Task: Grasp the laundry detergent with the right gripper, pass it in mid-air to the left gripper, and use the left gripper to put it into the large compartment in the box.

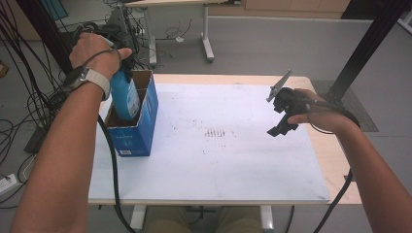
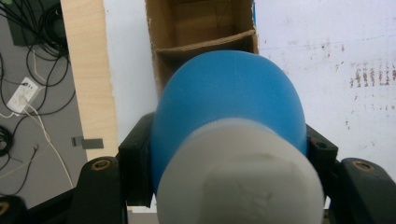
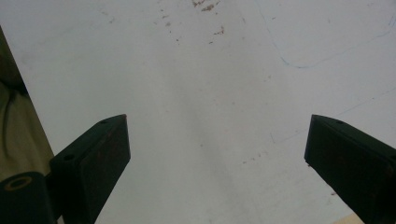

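Near the tabletop's far left corner stood an open blue cardboard box with a divider. The left gripper pinched a blue bottle, its base lowered into the box. The right gripper hovered with jaws spread near the right edge.

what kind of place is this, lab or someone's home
Most likely a lab or workshop for recording handling tasks. Loose cables trail over a grey floor, black frame posts flank the white-topped table, and another bare desk stands behind.
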A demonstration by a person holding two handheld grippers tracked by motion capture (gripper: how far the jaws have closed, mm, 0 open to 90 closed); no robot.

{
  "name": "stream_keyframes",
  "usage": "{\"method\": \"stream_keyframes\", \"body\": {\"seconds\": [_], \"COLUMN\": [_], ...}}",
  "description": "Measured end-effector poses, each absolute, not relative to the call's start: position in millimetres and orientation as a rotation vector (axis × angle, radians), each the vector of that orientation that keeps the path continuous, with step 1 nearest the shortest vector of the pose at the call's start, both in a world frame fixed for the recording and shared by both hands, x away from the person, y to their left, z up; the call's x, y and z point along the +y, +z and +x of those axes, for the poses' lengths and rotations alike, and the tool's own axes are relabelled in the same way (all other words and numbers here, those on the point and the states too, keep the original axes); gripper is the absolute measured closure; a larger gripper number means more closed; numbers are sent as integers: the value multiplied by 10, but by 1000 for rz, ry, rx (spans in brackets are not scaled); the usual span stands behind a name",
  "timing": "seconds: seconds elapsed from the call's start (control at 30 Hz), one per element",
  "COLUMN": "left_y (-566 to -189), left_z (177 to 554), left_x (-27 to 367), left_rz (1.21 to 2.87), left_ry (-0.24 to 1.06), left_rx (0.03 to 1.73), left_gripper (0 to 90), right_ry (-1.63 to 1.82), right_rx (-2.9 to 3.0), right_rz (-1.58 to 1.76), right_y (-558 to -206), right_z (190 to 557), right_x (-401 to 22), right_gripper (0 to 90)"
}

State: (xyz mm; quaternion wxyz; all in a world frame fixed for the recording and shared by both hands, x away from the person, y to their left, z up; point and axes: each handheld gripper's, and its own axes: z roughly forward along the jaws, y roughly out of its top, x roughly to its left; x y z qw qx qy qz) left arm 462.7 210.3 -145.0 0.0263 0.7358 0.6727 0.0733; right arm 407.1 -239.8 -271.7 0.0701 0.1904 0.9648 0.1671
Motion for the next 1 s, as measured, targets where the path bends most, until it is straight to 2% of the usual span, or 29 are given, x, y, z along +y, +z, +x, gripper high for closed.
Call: {"method": "stream_keyframes", "body": {"seconds": [1.0], "left_y": [-1988], "left_z": [4658], "left_x": [2140], "left_rz": [2248], "left_ry": [268], "left_rx": [2076], "left_gripper": [375], "right_ry": [513], "right_rx": [2912], "right_rz": [605], "right_y": [-2825], "right_z": [4062], "right_x": [-2430], "right_gripper": [68]}}
